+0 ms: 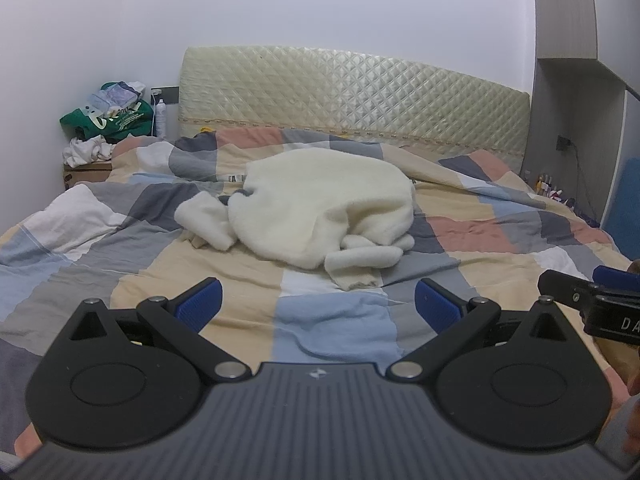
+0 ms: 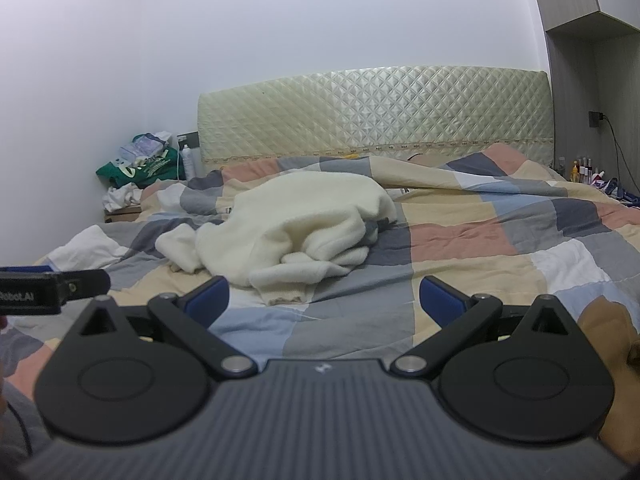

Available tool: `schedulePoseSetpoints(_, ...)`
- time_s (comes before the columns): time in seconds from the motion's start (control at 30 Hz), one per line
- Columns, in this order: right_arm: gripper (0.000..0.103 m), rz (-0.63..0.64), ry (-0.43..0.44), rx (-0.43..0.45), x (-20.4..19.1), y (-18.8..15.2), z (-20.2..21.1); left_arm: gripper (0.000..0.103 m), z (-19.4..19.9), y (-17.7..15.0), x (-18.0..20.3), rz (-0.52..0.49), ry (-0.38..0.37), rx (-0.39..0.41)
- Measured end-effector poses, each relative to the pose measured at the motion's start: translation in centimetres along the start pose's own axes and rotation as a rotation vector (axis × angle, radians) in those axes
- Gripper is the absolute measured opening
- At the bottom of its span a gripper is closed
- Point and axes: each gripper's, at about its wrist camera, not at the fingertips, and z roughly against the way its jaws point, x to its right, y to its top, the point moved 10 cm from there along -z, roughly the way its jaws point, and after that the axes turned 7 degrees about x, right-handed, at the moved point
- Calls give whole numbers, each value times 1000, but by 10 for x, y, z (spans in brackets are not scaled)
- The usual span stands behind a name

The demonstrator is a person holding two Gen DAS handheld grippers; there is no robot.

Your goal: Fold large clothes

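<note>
A cream fleece garment point(image 1: 320, 208) lies crumpled in a heap on the checked duvet point(image 1: 224, 280), a sleeve cuff point(image 1: 354, 280) trailing toward me. The right wrist view shows the same garment point(image 2: 292, 224) left of centre, its cuff point(image 2: 282, 292) nearest. My left gripper point(image 1: 318, 304) hovers open above the duvet, short of the cuff, nothing between its blue pads point(image 1: 200, 304). My right gripper point(image 2: 324, 300) is open too, just short of the cuff. Each gripper shows at the edge of the other's view: the right gripper point(image 1: 600, 300) and the left gripper point(image 2: 52, 284).
A quilted cream headboard point(image 1: 352, 96) stands against the white wall. At the back left a bedside box carries a green bag and white cloths point(image 1: 106, 124). Small bottles point(image 2: 582, 170) and a grey cabinet point(image 2: 592, 80) stand at the right. A plugged-in cable hangs there.
</note>
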Motion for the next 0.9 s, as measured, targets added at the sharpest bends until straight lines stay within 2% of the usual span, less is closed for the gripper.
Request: schedulePoseSetpoints(0.9, 103, -8, -4, -13, 0, -3, -1, 103, -5, -3, 1, 18, -25, -16)
